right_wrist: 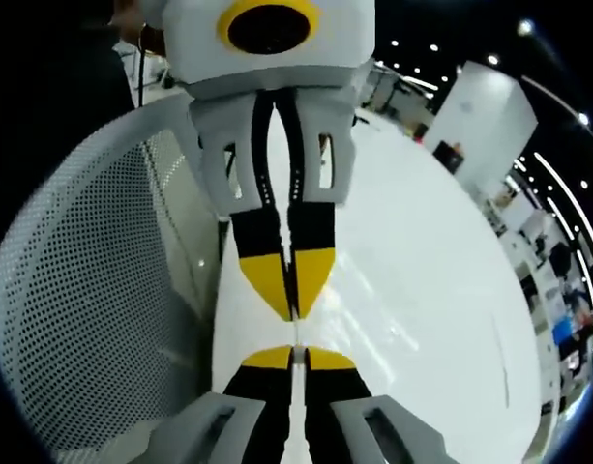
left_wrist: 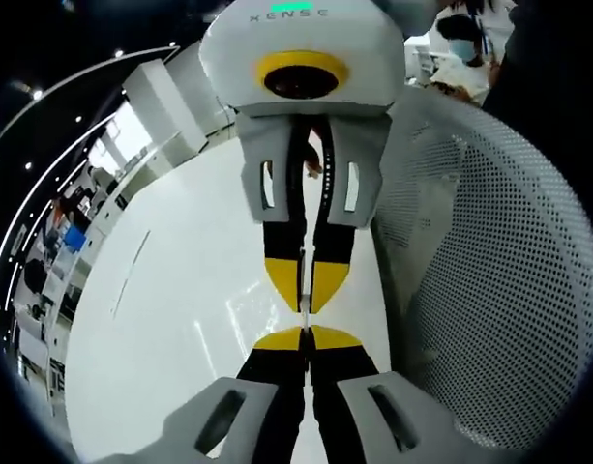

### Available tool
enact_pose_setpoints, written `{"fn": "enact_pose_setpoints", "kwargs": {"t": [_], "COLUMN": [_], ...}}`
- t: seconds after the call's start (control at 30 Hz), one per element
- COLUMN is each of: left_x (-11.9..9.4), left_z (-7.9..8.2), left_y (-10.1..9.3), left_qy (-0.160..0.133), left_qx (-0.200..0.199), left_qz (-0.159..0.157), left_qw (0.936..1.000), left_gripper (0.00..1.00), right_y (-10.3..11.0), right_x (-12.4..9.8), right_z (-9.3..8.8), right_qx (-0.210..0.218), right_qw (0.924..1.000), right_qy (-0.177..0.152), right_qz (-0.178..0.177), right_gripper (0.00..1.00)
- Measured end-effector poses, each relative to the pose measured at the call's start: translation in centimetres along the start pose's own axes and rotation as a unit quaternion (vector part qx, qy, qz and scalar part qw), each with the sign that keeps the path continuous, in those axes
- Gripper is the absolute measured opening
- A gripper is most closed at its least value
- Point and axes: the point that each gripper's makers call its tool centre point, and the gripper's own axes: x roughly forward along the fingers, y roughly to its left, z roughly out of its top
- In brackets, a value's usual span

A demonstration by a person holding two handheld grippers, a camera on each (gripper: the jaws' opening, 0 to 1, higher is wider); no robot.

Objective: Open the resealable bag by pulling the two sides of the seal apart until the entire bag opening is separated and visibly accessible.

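In the left gripper view the left tool (left_wrist: 304, 333) rises from the bottom centre, its yellow-tipped jaws pressed together on a thin clear sheet, the edge of the bag (left_wrist: 302, 280), which runs up the middle of the frame; the right tool (left_wrist: 304, 290) comes down from the top, tip to tip with it, jaws likewise closed on that edge; a white counter (left_wrist: 170, 319) fills the left, a white perforated basket (left_wrist: 499, 271) the right. In the right gripper view the right tool (right_wrist: 296, 353) sits at bottom centre, closed on the bag's edge (right_wrist: 296, 333); the left tool (right_wrist: 294, 300) faces it from above; the basket (right_wrist: 93, 290) lies left, the counter (right_wrist: 422, 319) right.
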Motion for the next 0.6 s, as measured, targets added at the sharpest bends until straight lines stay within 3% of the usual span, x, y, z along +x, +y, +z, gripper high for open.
{"fn": "enact_pose_setpoints", "kwargs": {"t": [0.6], "left_x": [-0.6], "left_z": [-0.2], "left_y": [-0.3], "left_qy": [-0.007], "left_qx": [-0.010], "left_qz": [0.000], "left_qw": [0.9999], "left_gripper": [0.00], "right_y": [0.1], "right_x": [-0.2], "right_z": [-1.1], "right_qx": [0.018], "right_qw": [0.9998], "right_qy": [0.009], "right_qz": [-0.003], "right_gripper": [0.00]}}
